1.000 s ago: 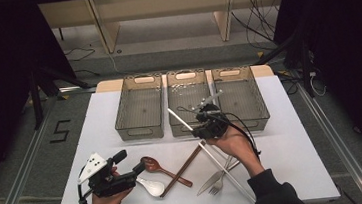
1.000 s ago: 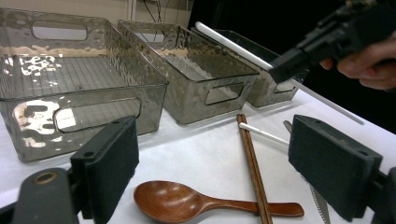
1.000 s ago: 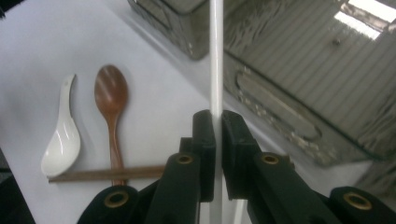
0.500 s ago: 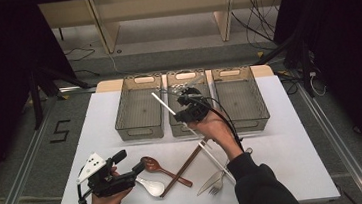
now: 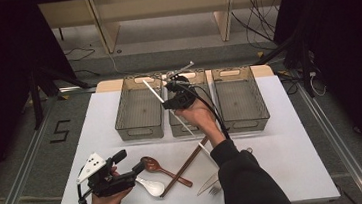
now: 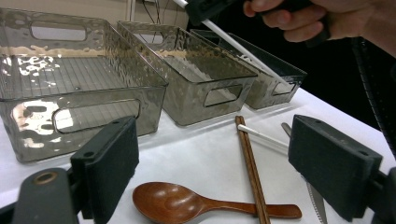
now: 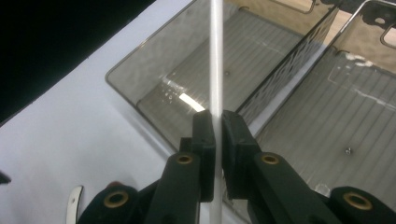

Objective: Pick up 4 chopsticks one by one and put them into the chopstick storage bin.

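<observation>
White chopstick (image 7: 215, 56) in right gripper (image 7: 217, 128), seemingly clamped

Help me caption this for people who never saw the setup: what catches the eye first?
First, the right gripper, raised over the middle one of three clear bins, clamps a white chopstick that slants across them. Near the table's front edge, a wooden spoon, brown chopsticks and a white spoon lie beside the left gripper, whose jaws stand open.

I see a grey floor (image 5: 24, 162) marked "5" (image 5: 60, 131) — wooden shelving (image 5: 160, 13) behind, cables (image 5: 257, 29) trailing, darkness either side.
</observation>
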`<state>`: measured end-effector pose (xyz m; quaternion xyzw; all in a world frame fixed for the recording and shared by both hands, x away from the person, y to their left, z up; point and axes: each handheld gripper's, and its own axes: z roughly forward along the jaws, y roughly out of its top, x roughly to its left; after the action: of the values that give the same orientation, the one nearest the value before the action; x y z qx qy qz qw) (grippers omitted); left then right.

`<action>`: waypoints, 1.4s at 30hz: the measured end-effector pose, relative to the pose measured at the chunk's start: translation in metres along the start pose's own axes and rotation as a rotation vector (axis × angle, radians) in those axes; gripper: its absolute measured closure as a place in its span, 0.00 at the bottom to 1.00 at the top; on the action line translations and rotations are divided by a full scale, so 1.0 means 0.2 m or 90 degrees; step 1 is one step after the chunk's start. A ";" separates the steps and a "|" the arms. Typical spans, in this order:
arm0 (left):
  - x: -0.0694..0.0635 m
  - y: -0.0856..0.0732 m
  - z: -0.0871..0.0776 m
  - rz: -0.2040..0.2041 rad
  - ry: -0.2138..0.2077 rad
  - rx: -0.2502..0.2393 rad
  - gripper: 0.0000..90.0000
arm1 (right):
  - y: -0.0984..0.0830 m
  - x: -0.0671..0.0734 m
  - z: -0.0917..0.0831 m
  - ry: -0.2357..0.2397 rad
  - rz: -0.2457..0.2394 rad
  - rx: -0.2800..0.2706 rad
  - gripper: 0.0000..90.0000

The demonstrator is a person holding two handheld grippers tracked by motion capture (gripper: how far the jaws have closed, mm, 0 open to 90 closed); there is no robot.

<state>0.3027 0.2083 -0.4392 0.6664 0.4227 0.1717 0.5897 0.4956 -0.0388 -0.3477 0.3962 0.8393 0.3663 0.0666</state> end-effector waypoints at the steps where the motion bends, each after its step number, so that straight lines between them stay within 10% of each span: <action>1: 0.00 0.00 0.00 -0.002 0.000 -0.002 0.17 | 0.01 0.00 0.01 0.003 0.004 -0.001 0.95; 23: 0.00 0.00 0.00 -0.005 -0.002 -0.003 0.17 | 0.23 -0.02 0.23 -0.011 0.072 -0.027 0.95; 42: 0.00 0.00 0.00 -0.002 -0.004 -0.003 0.17 | 0.34 0.04 0.33 -0.016 0.065 -0.040 0.95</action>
<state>0.3039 0.2084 -0.4390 0.6647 0.4214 0.1701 0.5929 0.5593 0.0332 -0.3485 0.4408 0.8051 0.3905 0.0712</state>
